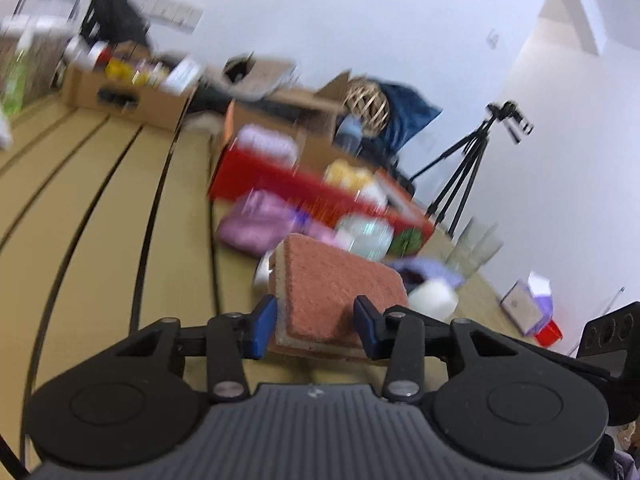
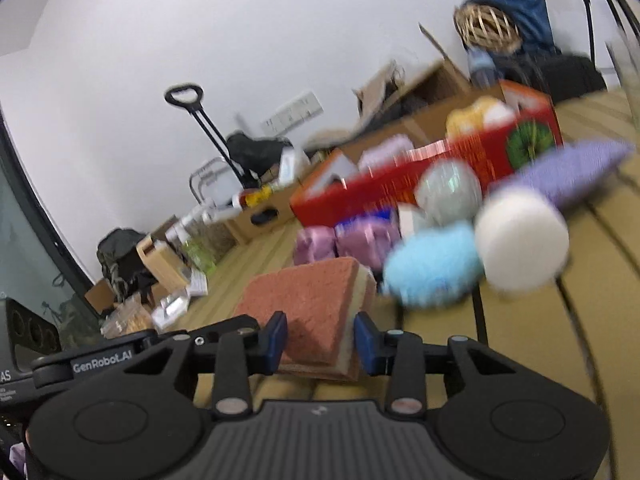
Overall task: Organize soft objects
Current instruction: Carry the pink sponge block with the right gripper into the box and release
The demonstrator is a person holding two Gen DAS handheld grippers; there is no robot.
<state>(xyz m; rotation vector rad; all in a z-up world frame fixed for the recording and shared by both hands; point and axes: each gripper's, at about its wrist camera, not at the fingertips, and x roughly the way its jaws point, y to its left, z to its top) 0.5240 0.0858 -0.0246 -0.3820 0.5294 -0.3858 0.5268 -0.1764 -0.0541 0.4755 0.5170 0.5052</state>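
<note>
A reddish-brown sponge with a tan layer (image 1: 340, 284) sits between the blue pads of my left gripper (image 1: 316, 326), which is shut on it. My right gripper (image 2: 320, 342) is shut on a similar sponge (image 2: 312, 304). Ahead on the wooden table stands an open red box (image 1: 320, 196) (image 2: 420, 176) holding a yellow soft toy (image 2: 476, 114). In front of the box lie a pink soft bundle (image 1: 256, 224) (image 2: 348, 240), a pale green ball (image 2: 448, 192), a light blue fluffy piece (image 2: 432, 268), a white round sponge (image 2: 520, 240) and a purple cloth (image 2: 576, 172). Both views are blurred.
Cardboard boxes (image 1: 128, 96) with clutter line the far edge of the table by the wall. A camera tripod (image 1: 468, 164) stands to the right, with a clear glass container (image 1: 476, 248) near it. A wicker ball (image 2: 486, 28) rests on a blue bag behind the red box.
</note>
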